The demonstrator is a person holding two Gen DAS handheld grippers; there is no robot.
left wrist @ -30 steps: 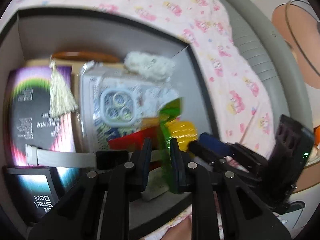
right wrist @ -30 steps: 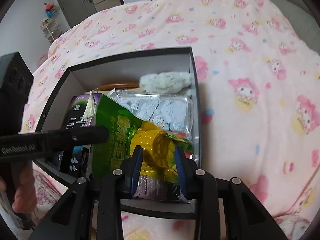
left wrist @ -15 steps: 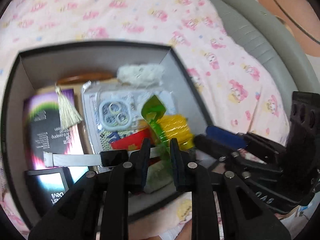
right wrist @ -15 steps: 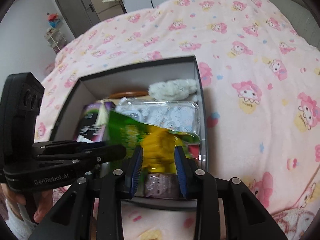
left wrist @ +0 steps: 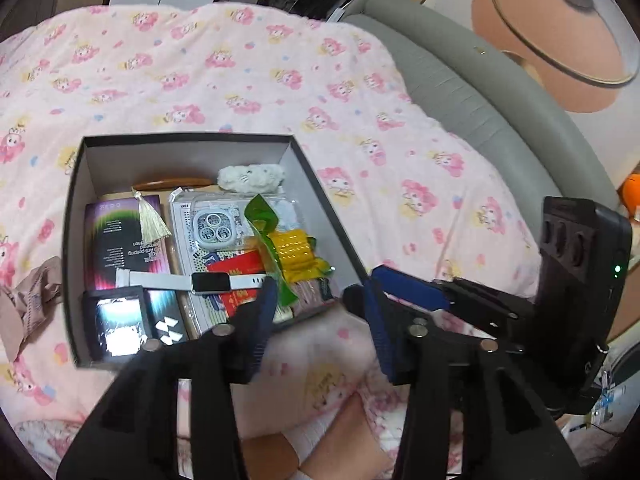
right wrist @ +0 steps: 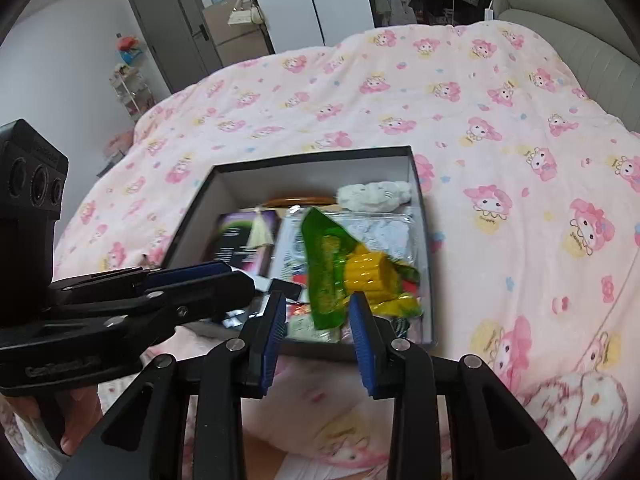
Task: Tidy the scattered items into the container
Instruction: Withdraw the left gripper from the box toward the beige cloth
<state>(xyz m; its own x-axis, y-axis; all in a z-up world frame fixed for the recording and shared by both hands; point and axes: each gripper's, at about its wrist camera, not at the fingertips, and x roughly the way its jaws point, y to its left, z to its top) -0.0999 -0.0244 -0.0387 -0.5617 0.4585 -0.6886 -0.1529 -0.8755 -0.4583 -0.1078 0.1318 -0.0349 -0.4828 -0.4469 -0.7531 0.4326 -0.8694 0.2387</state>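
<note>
My left claw (left wrist: 320, 316) fills the bottom of its frame, fingers spread apart and holding nothing, tips at the near rim of the box (left wrist: 188, 148). My right claw (right wrist: 318, 320) sits low centre in its own frame, fingers also apart and empty, just short of the box's (right wrist: 312, 160) near wall. Each claw shows in the other's frame: the right one at lower right, the left one at lower left with blurred white lettering I cannot read.

The green-and-yellow corn packet (left wrist: 288, 252) lies in the box's near right part, atop a red packet (left wrist: 240, 276). Left of it a watch (left wrist: 210, 282) with a white strap lies across a purple box (left wrist: 120, 240) with small white print, too fine to read. A tassel (left wrist: 150, 224) rests on that box. Beyond sit a phone case (left wrist: 210, 228) and, at the far wall, a white plush (left wrist: 252, 178).

The box stands on a pink cartoon-print blanket (left wrist: 200, 72); a grey headboard (left wrist: 480, 100) curves at upper right.
</note>
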